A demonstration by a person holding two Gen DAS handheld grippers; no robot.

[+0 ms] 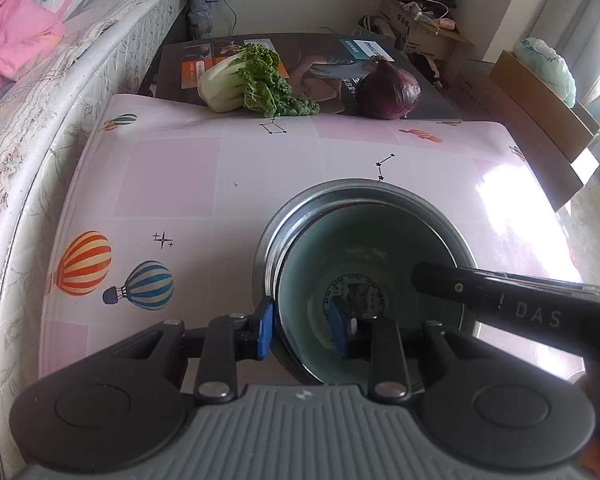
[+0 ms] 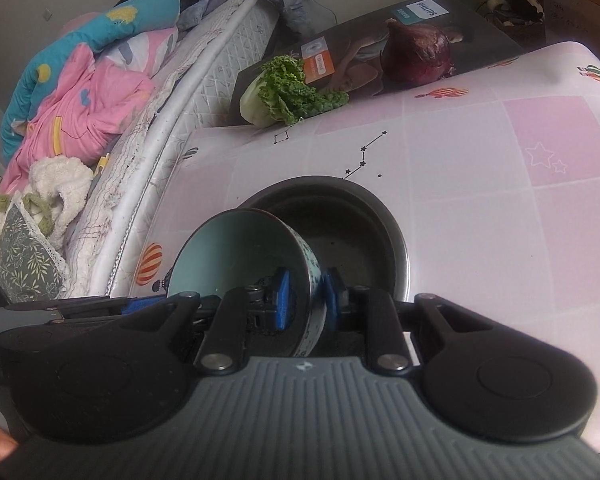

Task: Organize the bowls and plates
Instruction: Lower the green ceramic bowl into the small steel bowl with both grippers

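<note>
The right gripper (image 2: 303, 300) has its jaws clamped on the blue bowl (image 2: 236, 256), tipped inside the metal bowl (image 1: 364, 196) on the bench (image 1: 220, 184); the left gripper (image 1: 302, 330) pinches both rims, so stacking is nearly done.

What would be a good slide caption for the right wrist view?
Right gripper pinches a tilted teal bowl over a metal bowl.

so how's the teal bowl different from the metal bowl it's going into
The teal ceramic bowl is smaller and tipped steeply on its side; the dark metal bowl is wider and appears to sit flat on the pink balloon-print tabletop. The teal ceramic bowl has a patterned outside wall; the dark metal bowl is plain. The right gripper's fingers clamp the teal ceramic bowl's rim, which the left gripper also straddles. Both are round and empty.
</note>
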